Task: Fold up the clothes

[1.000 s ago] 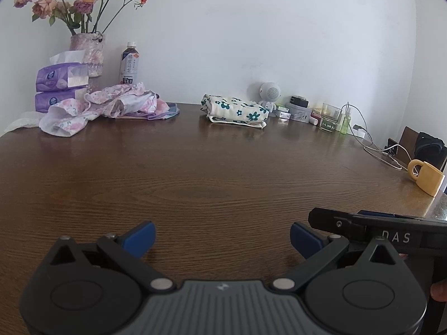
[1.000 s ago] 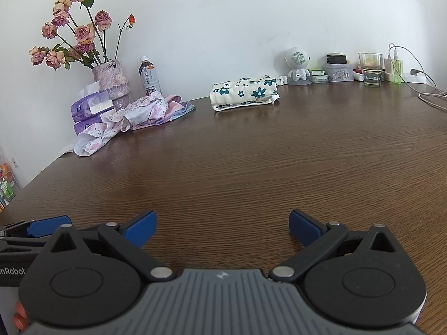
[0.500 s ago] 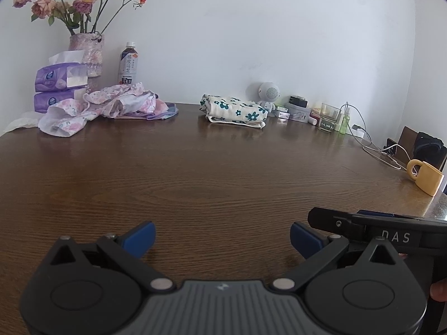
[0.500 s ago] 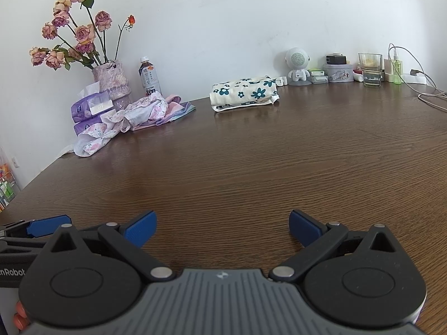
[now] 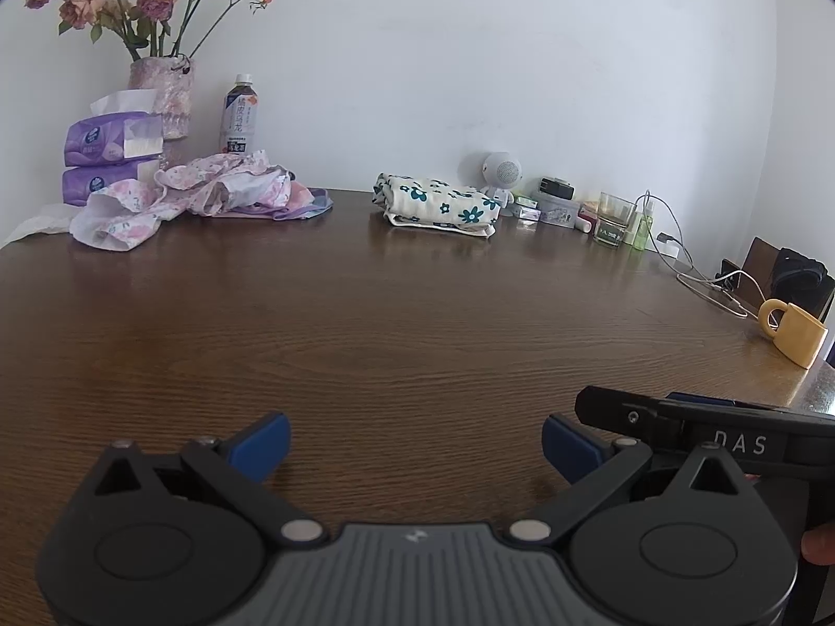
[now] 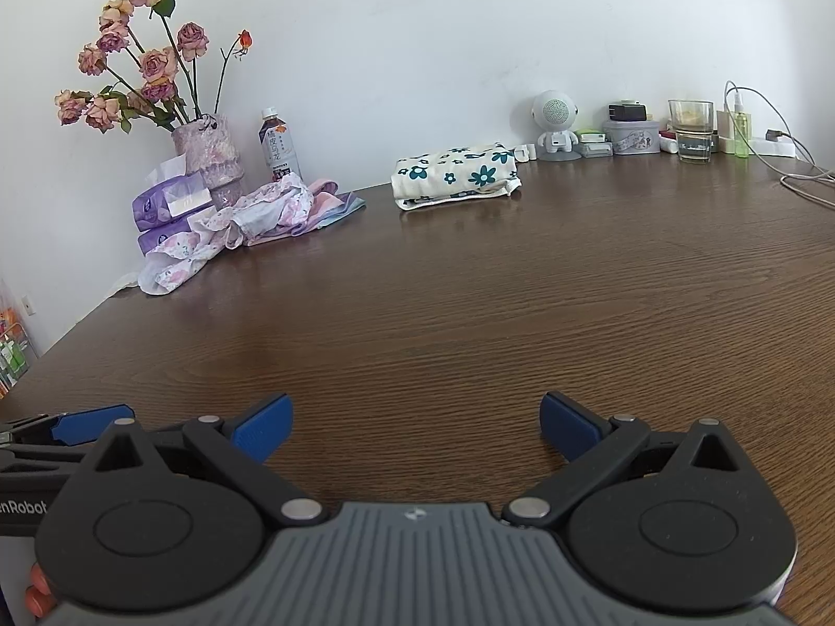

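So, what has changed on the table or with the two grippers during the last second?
Nothing has visibly changed. The left gripper and the right gripper stay open and empty above the table. The crumpled pink clothes and the folded floral cloth lie where they were.

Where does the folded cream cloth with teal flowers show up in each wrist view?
Left wrist: folded floral cloth lies at the table's far edge, just right of centre, upper half.
Right wrist: folded floral cloth again at the far edge, near centre, upper third.
Shared landmark: the round white speaker figure stands just right of it by the wall.
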Available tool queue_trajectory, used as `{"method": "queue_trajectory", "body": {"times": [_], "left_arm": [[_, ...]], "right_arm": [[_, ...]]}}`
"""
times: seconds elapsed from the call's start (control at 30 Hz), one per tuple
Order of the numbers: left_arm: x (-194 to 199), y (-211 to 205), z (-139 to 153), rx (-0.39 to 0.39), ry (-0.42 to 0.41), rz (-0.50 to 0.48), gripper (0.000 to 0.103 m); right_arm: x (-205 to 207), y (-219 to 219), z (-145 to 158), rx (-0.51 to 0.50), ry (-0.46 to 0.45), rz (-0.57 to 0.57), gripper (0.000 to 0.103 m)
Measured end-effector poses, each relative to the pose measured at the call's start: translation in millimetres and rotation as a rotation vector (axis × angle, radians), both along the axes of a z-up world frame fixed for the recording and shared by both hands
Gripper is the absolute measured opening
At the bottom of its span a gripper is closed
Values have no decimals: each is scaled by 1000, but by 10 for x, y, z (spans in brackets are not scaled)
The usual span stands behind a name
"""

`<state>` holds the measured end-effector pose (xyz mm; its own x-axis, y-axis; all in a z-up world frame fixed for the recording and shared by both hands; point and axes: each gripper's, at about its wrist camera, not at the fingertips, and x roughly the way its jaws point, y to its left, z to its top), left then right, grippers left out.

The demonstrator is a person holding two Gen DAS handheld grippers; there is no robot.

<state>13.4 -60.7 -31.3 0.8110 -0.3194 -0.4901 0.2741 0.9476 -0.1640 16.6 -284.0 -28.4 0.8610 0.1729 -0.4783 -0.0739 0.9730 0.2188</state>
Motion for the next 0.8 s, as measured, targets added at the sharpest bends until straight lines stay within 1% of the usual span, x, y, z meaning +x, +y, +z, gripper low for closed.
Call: {"method": "queue_trajectory", "body": {"times": [0.8], "left_arm": [[20,21,-17,-20,23,-4,103]], "right_arm": [[-12,-2,3,-2,-3,-2,103]]}}
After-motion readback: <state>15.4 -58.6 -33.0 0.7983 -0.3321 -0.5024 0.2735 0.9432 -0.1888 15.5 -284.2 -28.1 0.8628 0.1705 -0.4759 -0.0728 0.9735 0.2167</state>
